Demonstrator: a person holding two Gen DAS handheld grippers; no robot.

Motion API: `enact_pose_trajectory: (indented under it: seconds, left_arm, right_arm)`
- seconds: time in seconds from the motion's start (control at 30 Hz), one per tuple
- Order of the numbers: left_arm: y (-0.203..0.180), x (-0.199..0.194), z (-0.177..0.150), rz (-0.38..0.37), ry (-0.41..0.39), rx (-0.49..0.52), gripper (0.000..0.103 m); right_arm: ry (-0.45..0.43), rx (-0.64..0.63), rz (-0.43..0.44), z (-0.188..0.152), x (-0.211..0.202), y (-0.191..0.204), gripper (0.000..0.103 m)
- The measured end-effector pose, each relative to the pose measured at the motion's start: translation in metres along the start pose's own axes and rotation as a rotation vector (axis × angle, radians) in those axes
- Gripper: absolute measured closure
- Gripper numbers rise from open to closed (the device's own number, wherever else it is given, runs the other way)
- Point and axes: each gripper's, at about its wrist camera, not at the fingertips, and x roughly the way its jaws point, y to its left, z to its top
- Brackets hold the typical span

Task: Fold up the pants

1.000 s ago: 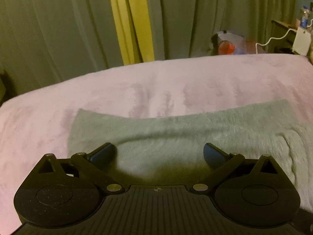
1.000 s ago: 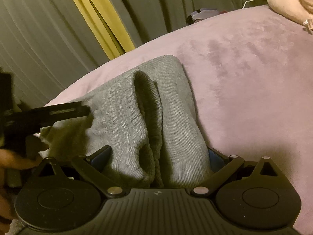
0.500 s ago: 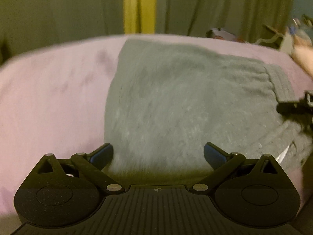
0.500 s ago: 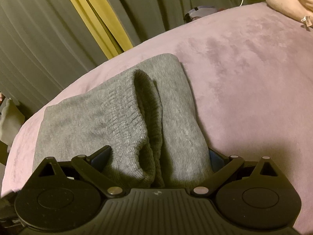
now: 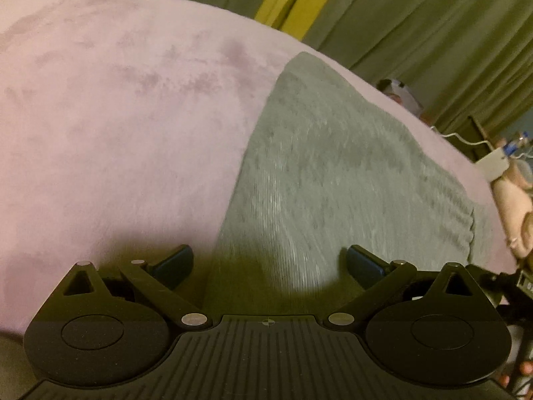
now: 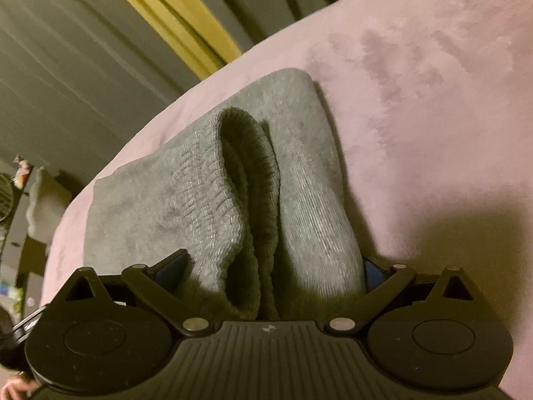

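Across the frame's centre, my left gripper [image 5: 268, 263], jaws apart, has swung along the folded grey knit pants [image 5: 333, 173] while my right gripper [image 6: 269, 268] stays spread around their bunched ribbed waistband [image 6: 233, 180], ready for another fold.

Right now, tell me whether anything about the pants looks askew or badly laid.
Yes. In the right wrist view the ribbed waistband of the grey pants stands bunched in an upright loop between the wide-apart fingers of the right gripper, not flat on the pink blanket. The rest lies smooth.
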Motion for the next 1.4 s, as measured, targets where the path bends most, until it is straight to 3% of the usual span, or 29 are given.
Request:
enact_pose_trajectory:
  seconds: [0.17,0.3,0.63,1.0,1.03,1.1,1.23,1.33,1.4]
  left_arm:
    - [0.0,0.008,0.009,-0.053,0.001,0.032,0.0]
    - [0.001,0.007,0.01,-0.103,-0.032,0.045,0.001]
    - [0.0,0.024,0.026,-0.199,-0.011,0.029,0.001]
    - [-0.012,0.044,0.042,-0.224,0.026,0.096,0.001]
    - [-0.014,0.044,0.041,-0.216,0.018,0.099,0.003]
    - [-0.017,0.04,0.038,-0.193,-0.01,0.113,0.017]
    - [-0.003,0.037,0.041,-0.218,-0.019,0.016,0.039]
    - [0.007,0.043,0.042,-0.249,-0.004,-0.041,0.04]
    - [0.005,0.045,0.044,-0.254,0.003,-0.022,0.033]
  right_arm:
    - [0.064,-0.018,0.052,0.013,0.008,-0.008,0.004]
    - [0.062,-0.007,0.068,0.014,0.01,-0.011,0.004]
    - [0.028,0.016,0.103,0.013,0.012,-0.017,0.003]
    - [0.022,-0.002,0.105,0.015,0.016,-0.015,0.004]
    - [0.02,-0.021,0.097,0.015,0.016,-0.011,0.004]
    - [0.014,-0.06,0.081,0.013,0.016,-0.005,0.006]
    - [0.0,-0.056,0.131,0.014,0.012,-0.006,0.022]
    - [0.006,-0.046,0.139,0.015,0.014,-0.008,0.02]
    - [0.012,-0.03,0.155,0.016,0.017,-0.01,0.011]
